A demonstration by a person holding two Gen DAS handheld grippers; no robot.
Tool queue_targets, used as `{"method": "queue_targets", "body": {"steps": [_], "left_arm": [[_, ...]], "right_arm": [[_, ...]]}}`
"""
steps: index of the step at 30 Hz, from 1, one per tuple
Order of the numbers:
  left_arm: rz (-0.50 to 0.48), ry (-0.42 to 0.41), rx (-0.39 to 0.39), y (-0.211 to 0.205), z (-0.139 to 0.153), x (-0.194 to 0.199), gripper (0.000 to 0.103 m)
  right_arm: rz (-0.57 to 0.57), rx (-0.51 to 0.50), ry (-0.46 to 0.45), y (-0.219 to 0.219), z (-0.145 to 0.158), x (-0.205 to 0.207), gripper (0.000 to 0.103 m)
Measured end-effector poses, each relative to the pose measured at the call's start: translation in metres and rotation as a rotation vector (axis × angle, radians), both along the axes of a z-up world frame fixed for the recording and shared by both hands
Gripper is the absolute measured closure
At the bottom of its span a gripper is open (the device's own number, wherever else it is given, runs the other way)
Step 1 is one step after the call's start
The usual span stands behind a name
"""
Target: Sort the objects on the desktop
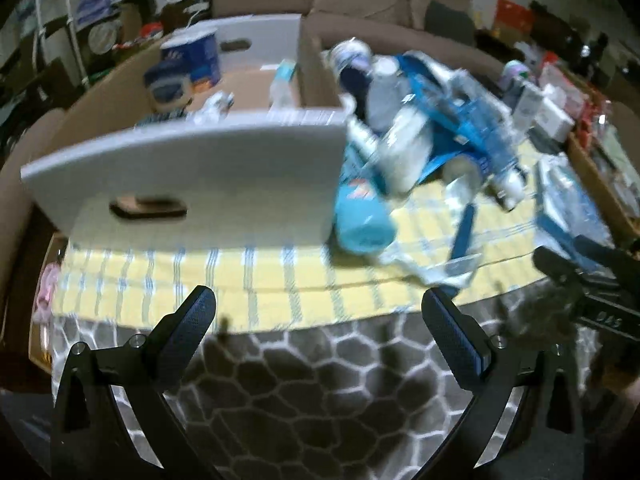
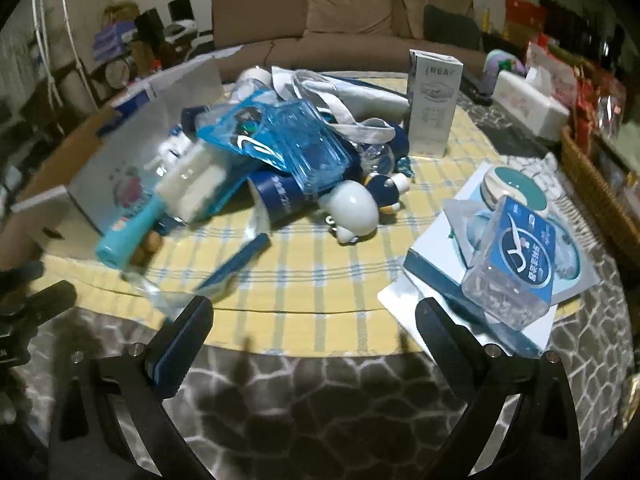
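The heap of desktop objects (image 2: 280, 152) lies on the yellow checked cloth (image 2: 312, 272) in the middle of my bench (image 2: 320, 400), with a teal bottle (image 2: 128, 228) at its left edge, touching the white cardboard box (image 1: 192, 184). A clear lidded container (image 2: 512, 268) sits on flat packages to the right. My left hand-held gripper (image 1: 318, 312) and right hand-held gripper (image 2: 314, 320) both hover spread wide, holding nothing.

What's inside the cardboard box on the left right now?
The cardboard box holds a blue-and-white tub, a squat blue-lidded jar, a pale bottle and small white items. Its near wall hides the rest of the floor.
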State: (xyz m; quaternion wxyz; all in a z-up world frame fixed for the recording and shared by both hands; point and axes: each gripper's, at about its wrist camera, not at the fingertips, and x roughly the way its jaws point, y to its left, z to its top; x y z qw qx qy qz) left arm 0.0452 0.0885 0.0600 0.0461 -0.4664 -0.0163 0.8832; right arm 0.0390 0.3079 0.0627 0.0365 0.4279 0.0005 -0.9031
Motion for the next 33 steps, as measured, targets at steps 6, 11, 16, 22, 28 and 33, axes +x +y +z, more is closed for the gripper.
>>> {"method": "queue_targets", "body": {"steps": [6,11,16,22,28,33], "left_arm": [[0.058,-0.054,-0.014,-0.011,-0.036,-0.002,0.0],[0.068,-0.035,-0.065,-0.007,-0.044,-0.004,0.0],[0.083,-0.008,-0.1,0.0,-0.049,0.0,0.0],[0.093,0.014,-0.11,0.006,-0.052,0.008,0.0],[0.092,0.01,-0.095,0.006,-0.051,0.008,0.0],[0.092,0.01,-0.095,0.006,-0.051,0.008,0.0]], "right_arm": [[0.029,0.068,-0.035,-0.016,-0.019,-0.004,0.0],[0.019,0.073,-0.057,-0.02,-0.033,-0.006,0.0],[-0.009,0.066,-0.07,-0.019,-0.044,-0.007,0.0],[-0.039,0.04,-0.034,-0.016,-0.051,-0.001,0.0],[-0.04,0.036,-0.031,-0.016,-0.05,0.0,0.0],[-0.04,0.036,-0.031,-0.016,-0.05,-0.001,0.0]]}}
